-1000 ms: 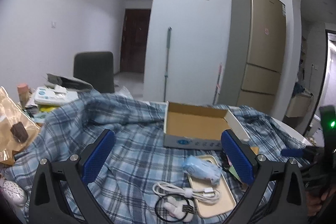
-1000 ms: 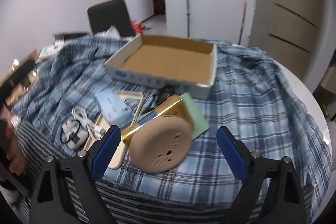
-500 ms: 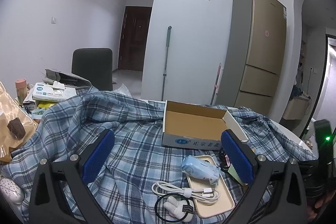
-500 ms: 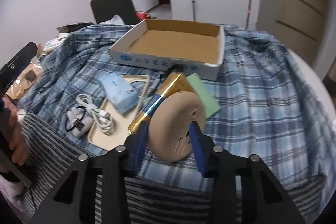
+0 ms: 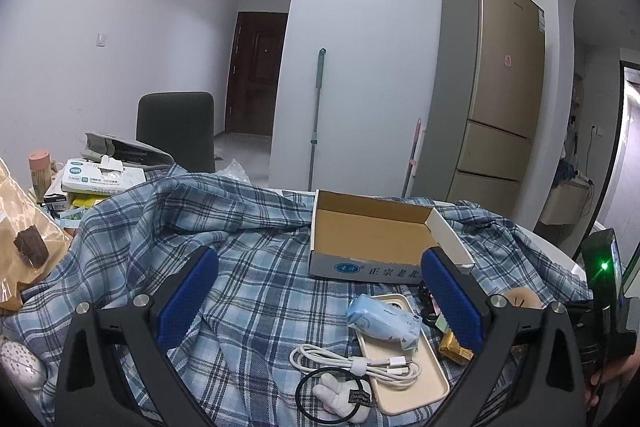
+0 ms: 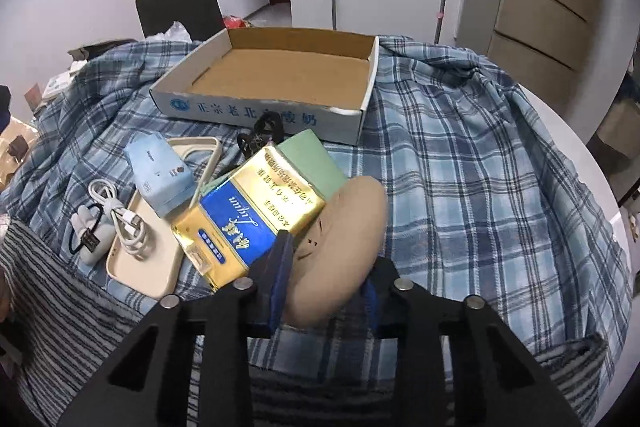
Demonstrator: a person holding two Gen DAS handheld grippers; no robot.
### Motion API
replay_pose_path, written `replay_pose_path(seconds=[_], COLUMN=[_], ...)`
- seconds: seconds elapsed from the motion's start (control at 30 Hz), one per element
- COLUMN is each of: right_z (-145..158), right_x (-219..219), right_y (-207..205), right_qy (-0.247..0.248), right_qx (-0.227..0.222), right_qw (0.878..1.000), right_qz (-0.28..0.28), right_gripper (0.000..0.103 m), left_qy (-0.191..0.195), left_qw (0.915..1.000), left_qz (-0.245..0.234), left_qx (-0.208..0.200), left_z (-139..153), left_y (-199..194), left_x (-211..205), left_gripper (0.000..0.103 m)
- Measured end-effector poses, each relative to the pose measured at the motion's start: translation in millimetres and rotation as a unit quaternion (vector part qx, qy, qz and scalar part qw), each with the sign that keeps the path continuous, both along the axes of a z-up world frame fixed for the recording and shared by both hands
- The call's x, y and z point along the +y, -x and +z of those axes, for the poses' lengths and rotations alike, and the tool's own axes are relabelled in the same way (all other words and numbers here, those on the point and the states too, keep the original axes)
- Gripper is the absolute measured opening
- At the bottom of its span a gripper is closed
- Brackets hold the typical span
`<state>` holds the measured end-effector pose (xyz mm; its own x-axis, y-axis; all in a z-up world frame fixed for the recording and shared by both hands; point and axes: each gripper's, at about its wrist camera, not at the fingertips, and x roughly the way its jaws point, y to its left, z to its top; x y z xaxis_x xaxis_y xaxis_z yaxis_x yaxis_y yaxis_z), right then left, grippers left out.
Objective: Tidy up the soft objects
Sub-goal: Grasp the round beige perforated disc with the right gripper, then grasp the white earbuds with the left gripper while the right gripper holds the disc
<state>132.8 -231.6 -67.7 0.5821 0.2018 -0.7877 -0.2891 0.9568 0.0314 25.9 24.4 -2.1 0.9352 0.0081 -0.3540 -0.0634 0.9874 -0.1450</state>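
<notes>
My right gripper [image 6: 326, 279] is clamped on the tan round cushion [image 6: 340, 247], its 2 blue pads squeezing the lower edge so the disc stands tilted, its far rim leaning against the gold packet [image 6: 248, 211]. My left gripper [image 5: 320, 303] hangs with its jaws spread wide and nothing between them, on the near side of the cardboard box [image 5: 384, 247]. The cushion sits just in front of the box, toward its right corner. To do this well, I judge I should lift straight up before travelling, so the soft rim clears the gold packet without dragging it, then carry it over the box's front wall and release low inside.
</notes>
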Motion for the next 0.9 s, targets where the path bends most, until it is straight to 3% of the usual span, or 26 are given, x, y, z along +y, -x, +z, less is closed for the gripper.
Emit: replay_pose_path(seconds=[0.17, 0.37, 0.53, 0.6, 0.67, 0.77, 0.8, 0.9], right_z=[2, 26, 34, 35, 35, 34, 34, 31], right_x=[2, 2, -1, -3, -3, -2, -2, 0], right_y=[7, 34, 42, 43, 43, 42, 43, 42], right_qy=[0.004, -0.025, -0.04, -0.048, -0.049, -0.05, -0.051, -0.049], right_qx=[-0.029, -0.121, -0.155, -0.158, -0.159, -0.157, -0.156, -0.149], right_qw=[1.0, 0.992, 0.987, 0.986, 0.986, 0.986, 0.986, 0.987], right_qz=[0.001, 0.026, 0.018, 0.019, 0.019, 0.022, 0.025, 0.033], right_gripper=[0.015, 0.014, 0.014, 0.014, 0.014, 0.014, 0.014, 0.014], left_qy=[-0.002, -0.012, -0.017, -0.028, -0.048, -0.013, -0.01, -0.063], left_qw=[1.0, 0.9999, 0.9993, 0.998, 0.9904, 0.972, 0.9685, 0.959], left_qz=[-0.005, -0.006, -0.026, -0.034, -0.057, -0.129, -0.14, -0.158], left_qx=[0.005, 0.009, 0.021, 0.046, 0.116, 0.196, 0.206, 0.226], left_z=[-3, -5, -9, -12, -17, -23, -24, -34], left_y=[-2, -4, -8, -15, -31, -42, -42, -38], left_x=[-2, -5, -8, -11, -16, -11, -11, -19], left_gripper=[0.103, 0.103, 0.102, 0.102, 0.095, 0.092, 0.092, 0.092])
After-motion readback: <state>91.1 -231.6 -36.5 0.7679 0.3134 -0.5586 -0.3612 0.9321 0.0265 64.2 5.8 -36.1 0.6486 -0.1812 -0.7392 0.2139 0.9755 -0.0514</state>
